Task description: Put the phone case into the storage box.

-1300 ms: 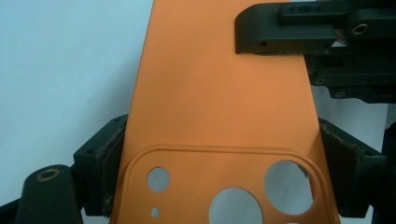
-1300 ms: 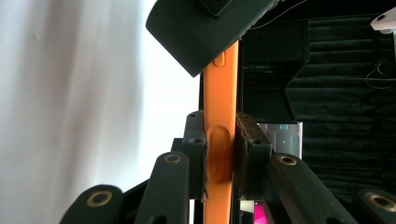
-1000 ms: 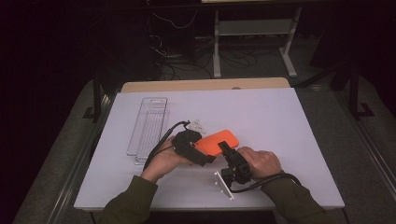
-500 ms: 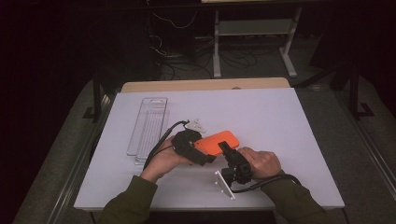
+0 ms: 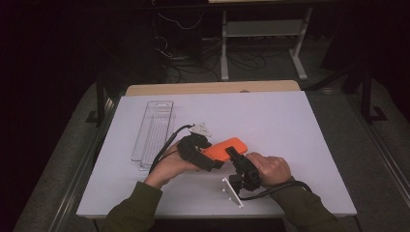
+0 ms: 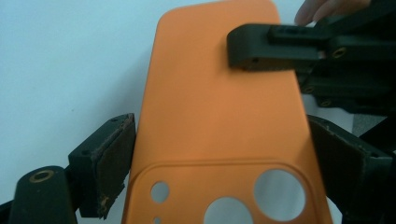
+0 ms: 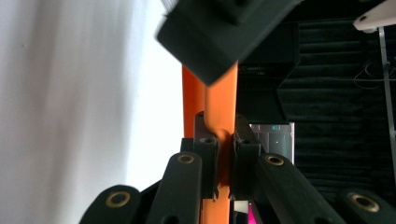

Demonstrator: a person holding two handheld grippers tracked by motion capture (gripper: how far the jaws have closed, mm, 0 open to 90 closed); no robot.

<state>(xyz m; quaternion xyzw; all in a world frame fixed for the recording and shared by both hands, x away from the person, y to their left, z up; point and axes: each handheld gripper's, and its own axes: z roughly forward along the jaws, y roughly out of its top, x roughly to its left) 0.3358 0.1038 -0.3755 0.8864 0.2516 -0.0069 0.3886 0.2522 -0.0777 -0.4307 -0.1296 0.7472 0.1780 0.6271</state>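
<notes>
Orange phone case (image 5: 226, 147) held just above the white surface (image 5: 290, 121), near its middle toward 6 o'clock, lower end cut off in the left claw view. Pinched on its edge by the right claw (image 5: 231, 153), shut tight. Straddled by the left claw (image 5: 212, 162); pad contact hard to make out. Clear tray (image 5: 153, 133) at 10 o'clock. Unchanged from before.

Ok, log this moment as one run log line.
left gripper: fingers astride orange phone case | right gripper: shut on case edge | clear tray: untouched on table
</notes>
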